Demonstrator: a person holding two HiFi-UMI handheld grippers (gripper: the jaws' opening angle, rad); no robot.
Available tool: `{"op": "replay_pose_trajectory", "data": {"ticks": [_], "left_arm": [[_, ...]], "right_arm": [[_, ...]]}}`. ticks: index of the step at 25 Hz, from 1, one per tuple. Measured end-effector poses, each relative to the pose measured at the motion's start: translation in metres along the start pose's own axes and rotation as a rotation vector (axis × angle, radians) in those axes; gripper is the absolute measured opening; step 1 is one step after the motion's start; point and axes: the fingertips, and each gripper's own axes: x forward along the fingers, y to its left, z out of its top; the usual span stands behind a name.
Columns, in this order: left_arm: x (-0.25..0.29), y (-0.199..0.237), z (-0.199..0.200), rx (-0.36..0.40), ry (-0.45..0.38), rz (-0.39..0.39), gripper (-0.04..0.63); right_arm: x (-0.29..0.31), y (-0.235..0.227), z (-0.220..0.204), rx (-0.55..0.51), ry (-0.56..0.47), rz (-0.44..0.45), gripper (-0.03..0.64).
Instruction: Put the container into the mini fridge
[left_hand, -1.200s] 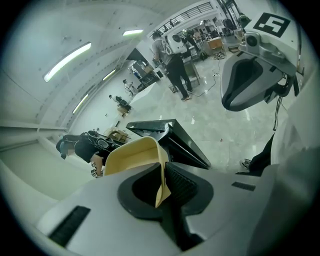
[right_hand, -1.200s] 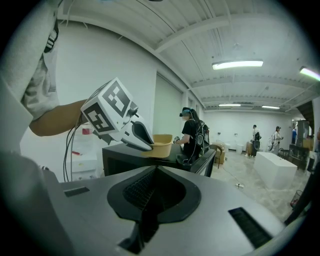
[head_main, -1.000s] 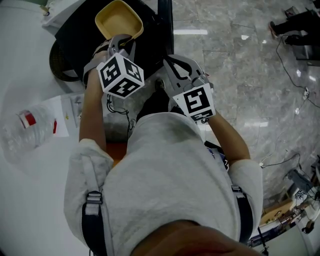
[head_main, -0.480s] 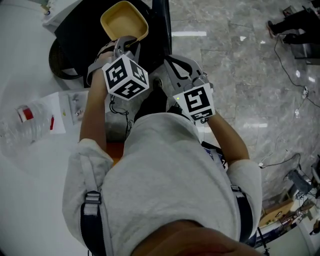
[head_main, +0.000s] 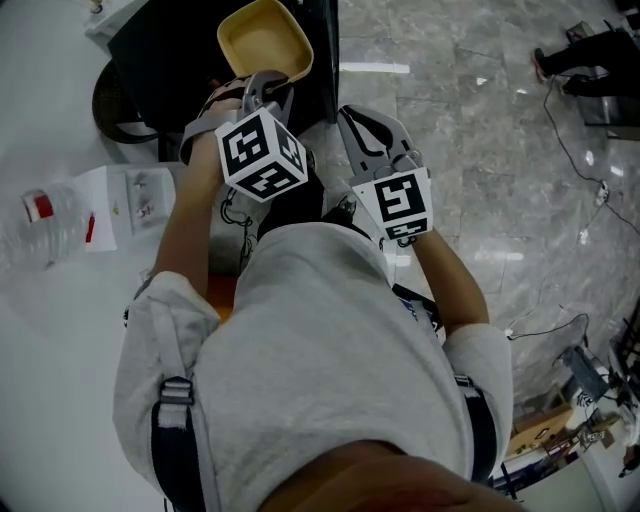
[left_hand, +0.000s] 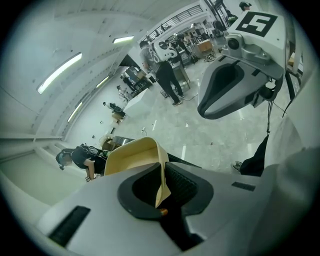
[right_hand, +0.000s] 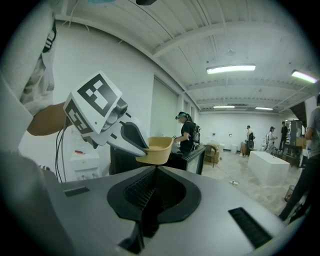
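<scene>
Nothing legible here — the paper sheet (head_main: 128, 198) left of my left tongs (head_main: 262, 85) bears print too small, the bottle (head_main: 45, 232) beyond it a blurred label.

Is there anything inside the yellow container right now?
The yellow container looks empty: its bare inner floor shows in the head view. The left hand-held gripper, shut on its rim, covers the near edge.

Bright ceiling strips (right_hand: 231, 69) light evenly; gripper views warp at edges.
</scene>
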Motion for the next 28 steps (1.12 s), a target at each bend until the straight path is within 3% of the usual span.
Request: {"op": "replay_pose_trajectory", "data": {"ticks": [7,19,28], "left_arm": [[-0.009,-0.027,0.013,0.032,-0.016,-0.011,0.038],[0.021,-0.08,-0.003,0.005,0.0,-0.054,0.039],[0.056,-0.098,-0.025,-0.073,0.026,-0.048,0.039]], "right_arm": [[-0.013,-0.003,-0.016,0.015,0.015,-0.025,0.04],[-0.011,-0.025,-0.051,0.011,0.026,-0.062,0.04],[0.019,-0.016,-0.092,-0.031,0.045,-0.012,0.04]]}}
